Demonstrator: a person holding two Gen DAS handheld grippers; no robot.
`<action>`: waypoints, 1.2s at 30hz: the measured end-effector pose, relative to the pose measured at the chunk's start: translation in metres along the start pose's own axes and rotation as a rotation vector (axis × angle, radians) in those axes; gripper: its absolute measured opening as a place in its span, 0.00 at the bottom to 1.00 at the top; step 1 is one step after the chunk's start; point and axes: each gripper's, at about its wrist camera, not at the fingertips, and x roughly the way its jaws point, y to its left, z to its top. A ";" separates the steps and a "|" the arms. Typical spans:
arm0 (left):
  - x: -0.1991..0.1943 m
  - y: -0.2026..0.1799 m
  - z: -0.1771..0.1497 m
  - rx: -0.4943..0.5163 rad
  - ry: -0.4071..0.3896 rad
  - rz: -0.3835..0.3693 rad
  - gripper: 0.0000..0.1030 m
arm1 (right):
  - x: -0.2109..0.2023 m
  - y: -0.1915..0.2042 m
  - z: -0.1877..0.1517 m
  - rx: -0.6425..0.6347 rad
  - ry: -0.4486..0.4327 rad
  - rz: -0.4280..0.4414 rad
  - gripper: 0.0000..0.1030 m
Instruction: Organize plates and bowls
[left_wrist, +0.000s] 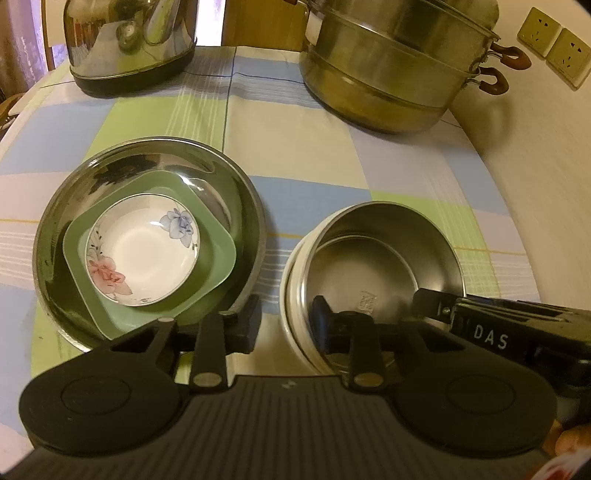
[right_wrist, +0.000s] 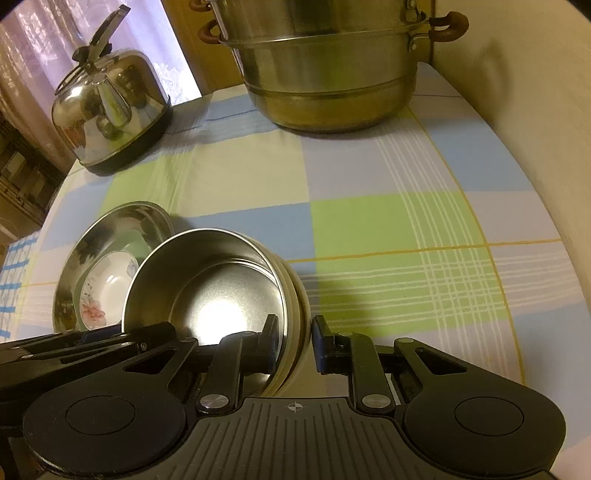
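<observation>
Straddling the near-left rim of the steel bowl (left_wrist: 380, 258), the left gripper (left_wrist: 284, 321) stands nearly closed, one finger inside, one outside. From the right wrist, the right gripper (right_wrist: 295, 343) pinches the same stack's right rim, jaws narrow, beside the steel basin (right_wrist: 92, 236) on the tablecloth (right_wrist: 369, 177).

- A home dining corner is suggested by a table (right_wrist: 369, 229) covered in checked cloth
- A kettle (right_wrist: 110, 110) at 10 o'clock and a tiered steamer pot (right_wrist: 325, 85) at 12 are seen
- Wall sockets (left_wrist: 554, 48) are noted at 2 o'clock

A checked tablecloth (right_wrist: 369, 229) in blue, green and cream covers the table; beside it stands a cream wall (left_wrist: 535, 155) with two sockets (left_wrist: 554, 46).
</observation>
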 end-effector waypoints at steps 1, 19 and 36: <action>0.001 -0.001 0.000 0.001 0.001 -0.002 0.21 | 0.000 0.001 0.000 -0.004 0.002 -0.003 0.18; 0.007 -0.003 0.004 0.011 0.014 -0.009 0.17 | 0.012 -0.003 0.009 0.024 0.038 -0.005 0.17; 0.003 -0.002 0.000 0.013 0.021 -0.034 0.18 | 0.008 -0.004 0.007 0.025 0.072 0.000 0.16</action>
